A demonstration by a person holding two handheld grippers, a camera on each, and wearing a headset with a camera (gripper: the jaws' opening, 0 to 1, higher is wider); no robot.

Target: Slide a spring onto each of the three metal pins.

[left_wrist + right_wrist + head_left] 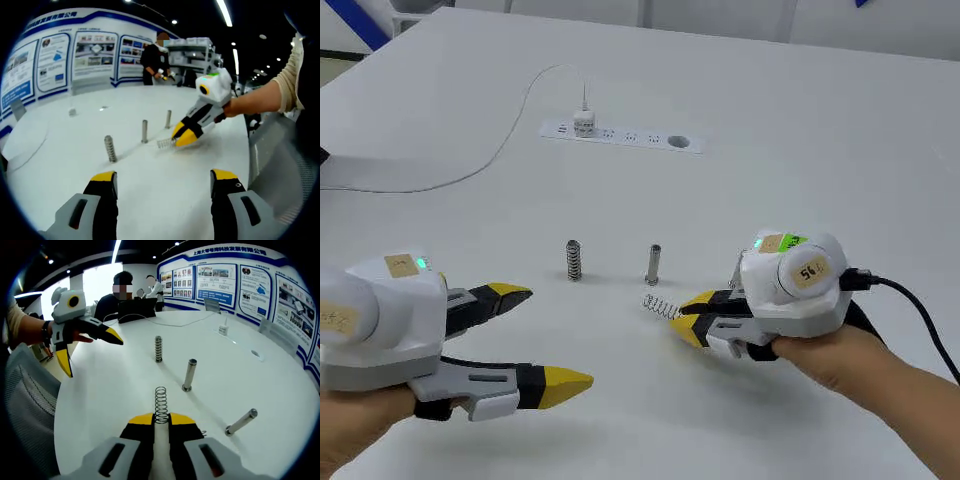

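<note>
Right tool (pixel 683 316) is pinching one end of a loose spring (pixel 660 306), keeping it low near the table (pixel 800 150) just short of the bare middle pin (pixel 653 264). The far-left pin (pixel 574 260) is already wearing its coil, and a third pin (pixel 241 422) is standing bare off to the right. Left tool (pixel 542 336) is hanging spread and empty, well apart from the pins. My worry is that the loose spring is pointing almost level while the pin is standing upright, so unless it is tipped and centred, the coil may be snagging the pin's rim, buckling, popping out of the pinch, or toppling the pin.
</note>
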